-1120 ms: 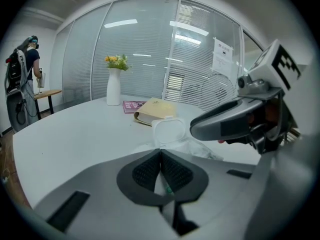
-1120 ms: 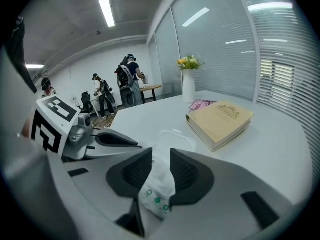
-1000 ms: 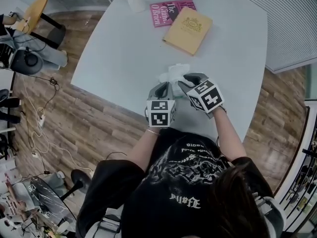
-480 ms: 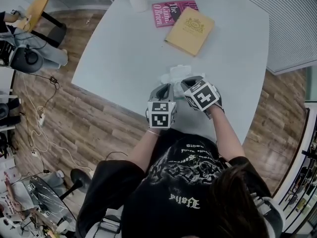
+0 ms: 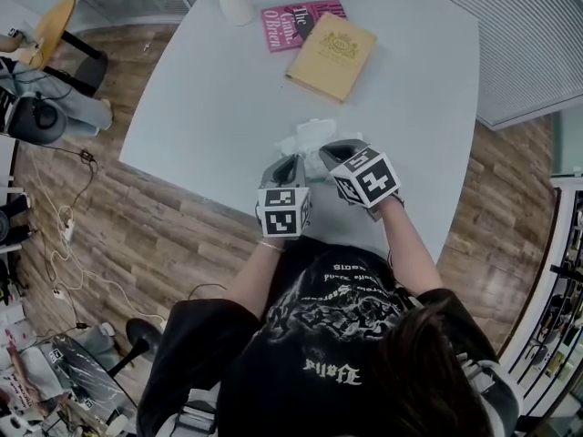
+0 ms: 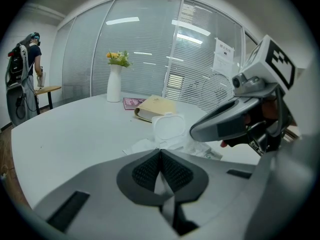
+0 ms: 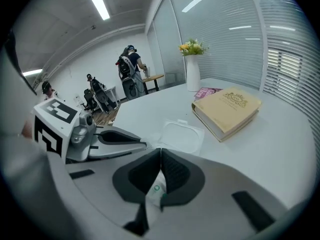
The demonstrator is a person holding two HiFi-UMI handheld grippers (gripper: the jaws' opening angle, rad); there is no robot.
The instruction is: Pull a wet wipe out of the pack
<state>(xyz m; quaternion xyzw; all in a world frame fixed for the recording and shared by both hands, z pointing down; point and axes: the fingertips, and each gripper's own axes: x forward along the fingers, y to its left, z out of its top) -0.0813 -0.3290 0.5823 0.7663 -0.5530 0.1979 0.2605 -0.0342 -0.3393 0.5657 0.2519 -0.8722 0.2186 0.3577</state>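
The wet wipe pack (image 5: 308, 137) lies on the white table (image 5: 209, 98), its white flip lid (image 6: 167, 126) standing open. In the right gripper view the lid (image 7: 182, 134) shows just beyond the jaws. My left gripper (image 5: 290, 160) holds the pack's near left edge, shut on a pale strip of wrapper (image 6: 162, 184). My right gripper (image 5: 326, 149) is at the near right edge. Its jaws are closing, and the pads pinch white wrapper with green print (image 7: 156, 190). The two grippers sit side by side, almost touching.
A yellow book (image 5: 332, 55) and a pink book (image 5: 291, 21) lie further back on the table. A white vase (image 6: 114, 83) with flowers stands behind them. The table's near edge (image 5: 228, 194) runs just below the grippers. A person (image 6: 27, 64) stands far off by a side table.
The right gripper's jaws have gone from open to closed on the pack's near edge after a small shift toward it. The left gripper has stayed where it was.
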